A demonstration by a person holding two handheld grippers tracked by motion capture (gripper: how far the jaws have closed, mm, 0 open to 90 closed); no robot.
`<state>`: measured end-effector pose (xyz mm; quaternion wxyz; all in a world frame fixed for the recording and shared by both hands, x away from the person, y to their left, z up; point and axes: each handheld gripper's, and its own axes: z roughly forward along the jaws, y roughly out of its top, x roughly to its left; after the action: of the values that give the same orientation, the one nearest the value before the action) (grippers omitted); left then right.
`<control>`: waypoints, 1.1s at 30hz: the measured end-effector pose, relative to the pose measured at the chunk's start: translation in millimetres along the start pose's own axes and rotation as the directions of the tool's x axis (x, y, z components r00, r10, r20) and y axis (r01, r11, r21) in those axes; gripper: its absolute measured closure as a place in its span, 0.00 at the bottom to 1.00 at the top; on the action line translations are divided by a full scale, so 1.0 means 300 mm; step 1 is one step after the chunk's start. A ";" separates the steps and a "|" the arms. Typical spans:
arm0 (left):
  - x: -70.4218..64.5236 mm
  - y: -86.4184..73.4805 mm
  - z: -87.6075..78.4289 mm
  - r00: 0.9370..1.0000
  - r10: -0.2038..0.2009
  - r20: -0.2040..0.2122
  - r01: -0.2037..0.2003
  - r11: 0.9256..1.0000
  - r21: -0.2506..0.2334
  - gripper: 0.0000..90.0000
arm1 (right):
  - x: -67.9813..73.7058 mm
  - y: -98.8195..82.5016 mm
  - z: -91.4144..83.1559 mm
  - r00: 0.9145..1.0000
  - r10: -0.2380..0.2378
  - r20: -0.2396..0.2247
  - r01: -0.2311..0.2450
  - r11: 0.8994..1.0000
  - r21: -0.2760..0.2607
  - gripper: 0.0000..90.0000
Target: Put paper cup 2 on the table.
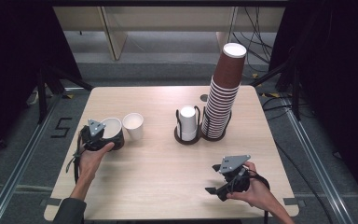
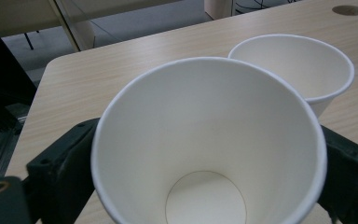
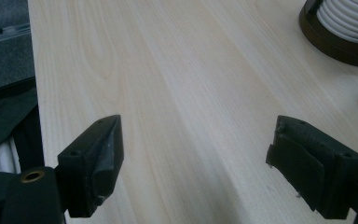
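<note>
Pale wooden worktop (image 1: 168, 158): nearest, the right gripper (image 1: 214, 184) rests released and empty. Beyond, the left gripper (image 1: 103, 137) brackets a white paper cup (image 2: 209, 154), jaws slackened, just left of a second cup (image 1: 133, 125); light, crushable, best held mid-wall.

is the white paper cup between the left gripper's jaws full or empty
Empty: the left gripper view looks straight into the white paper cup and shows its bare white bottom, with nothing inside.
</note>
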<state>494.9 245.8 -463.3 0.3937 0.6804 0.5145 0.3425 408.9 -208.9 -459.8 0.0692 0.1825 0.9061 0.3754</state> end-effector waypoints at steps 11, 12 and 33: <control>0.011 -0.024 0.003 0.999 -0.028 0.042 0.028 1.000 0.008 0.10 | 0.004 0.000 0.001 1.000 -0.002 -0.006 0.002 1.000 0.012 0.20; 0.009 -0.024 0.002 0.999 -0.027 0.041 0.026 1.000 0.010 0.10 | 0.004 0.000 0.000 1.000 -0.003 -0.005 0.003 1.000 0.014 0.20; 0.006 -0.071 -0.006 0.997 -0.039 0.070 0.038 0.999 0.009 0.13 | 0.007 -0.001 0.003 1.000 -0.006 -0.018 0.006 1.000 0.019 0.20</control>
<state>484.6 251.4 -481.4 0.4153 0.6836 0.5147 0.3087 407.2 -207.6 -460.5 0.0605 0.1772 0.9108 0.3680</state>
